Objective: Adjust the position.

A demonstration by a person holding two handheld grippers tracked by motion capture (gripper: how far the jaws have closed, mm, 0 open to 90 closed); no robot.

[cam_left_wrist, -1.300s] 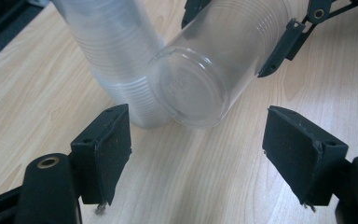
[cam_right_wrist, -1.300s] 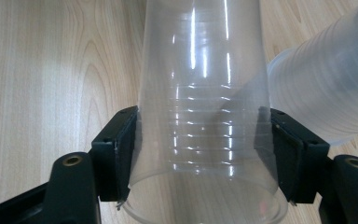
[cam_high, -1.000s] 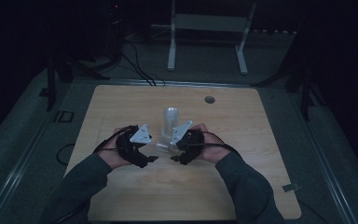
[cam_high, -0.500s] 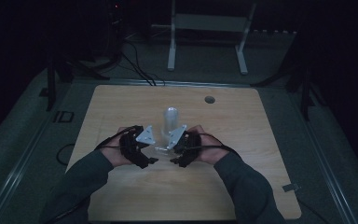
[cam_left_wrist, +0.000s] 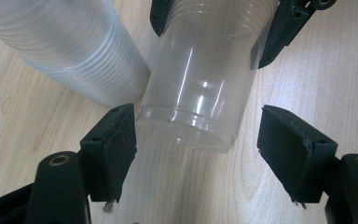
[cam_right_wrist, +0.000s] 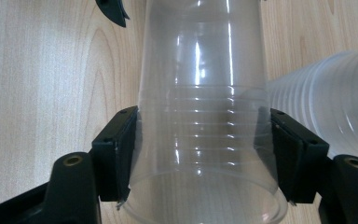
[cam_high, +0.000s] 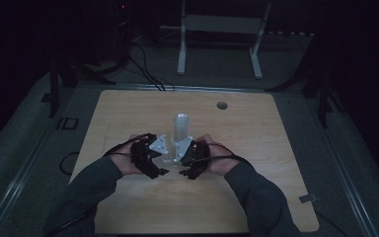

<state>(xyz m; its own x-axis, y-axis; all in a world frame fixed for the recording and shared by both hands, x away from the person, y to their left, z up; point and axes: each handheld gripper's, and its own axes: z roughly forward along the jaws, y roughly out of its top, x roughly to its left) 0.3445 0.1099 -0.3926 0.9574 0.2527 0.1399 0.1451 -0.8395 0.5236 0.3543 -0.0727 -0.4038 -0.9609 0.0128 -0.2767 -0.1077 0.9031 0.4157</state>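
Observation:
A single clear plastic cup (cam_right_wrist: 203,93) is held level just above the wooden table (cam_high: 256,148), and my right gripper (cam_right_wrist: 203,121) is shut on its ribbed rim end, both pads pressing the wall. The cup's base (cam_left_wrist: 191,126) lies between the jaws of my left gripper (cam_left_wrist: 198,121). These jaws have just been closing; the left pad is near the base and the right pad stands clear of it. In the high view the left gripper (cam_high: 163,159) and the right gripper (cam_high: 178,159) face each other with the cup (cam_high: 170,159) between them.
A stack of clear cups (cam_high: 180,126) lies on its side just beyond the grippers, close to the held cup (cam_left_wrist: 65,46). A round grommet hole (cam_high: 221,105) sits near the table's far edge. A white metal stand (cam_high: 217,29) is on the floor behind.
The two hands have drawn slightly closer together in front of the stack, the left gripper coming in around the cup's base. The stack has not moved.

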